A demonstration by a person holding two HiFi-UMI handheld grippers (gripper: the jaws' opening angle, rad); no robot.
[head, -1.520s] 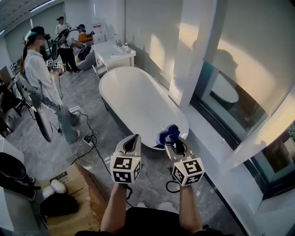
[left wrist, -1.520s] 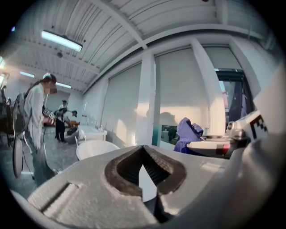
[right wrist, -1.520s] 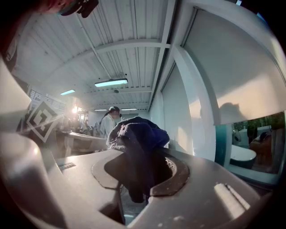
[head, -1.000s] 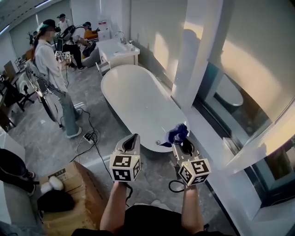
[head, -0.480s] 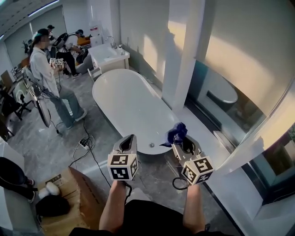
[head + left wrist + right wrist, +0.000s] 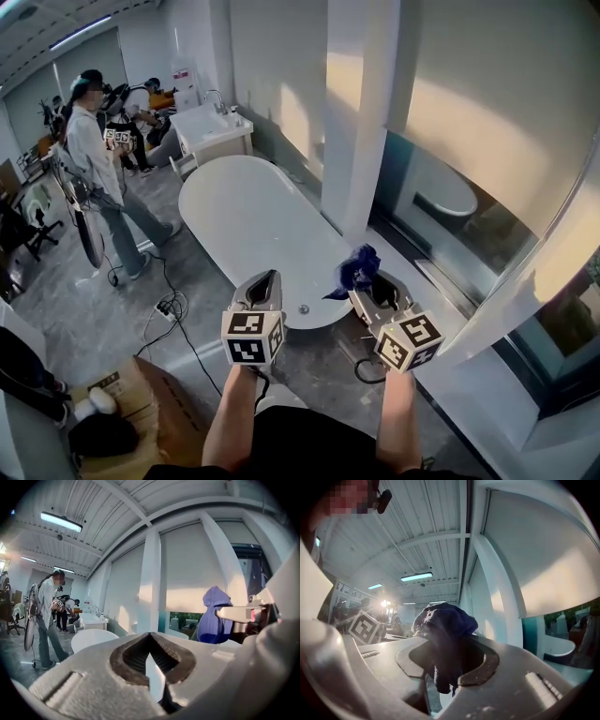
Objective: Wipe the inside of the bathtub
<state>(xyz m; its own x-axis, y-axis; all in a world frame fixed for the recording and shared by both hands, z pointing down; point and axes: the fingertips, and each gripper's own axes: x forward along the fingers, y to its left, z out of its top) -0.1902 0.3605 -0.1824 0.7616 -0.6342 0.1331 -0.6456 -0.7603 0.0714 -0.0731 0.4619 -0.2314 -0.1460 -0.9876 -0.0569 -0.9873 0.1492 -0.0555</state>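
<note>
Nearest the body, the left tool (image 6: 265, 278) was closed and empty; the right tool (image 6: 373, 287) pinched a dark blue cloth (image 6: 359, 268). Both were short of the white bathtub (image 6: 246, 221). Likely risks were the loose cloth slipping and a tool striking the rim. Floor cables (image 6: 170, 305) lay left, a pillar (image 6: 352, 112) right; the basin beyond offered room.
</note>
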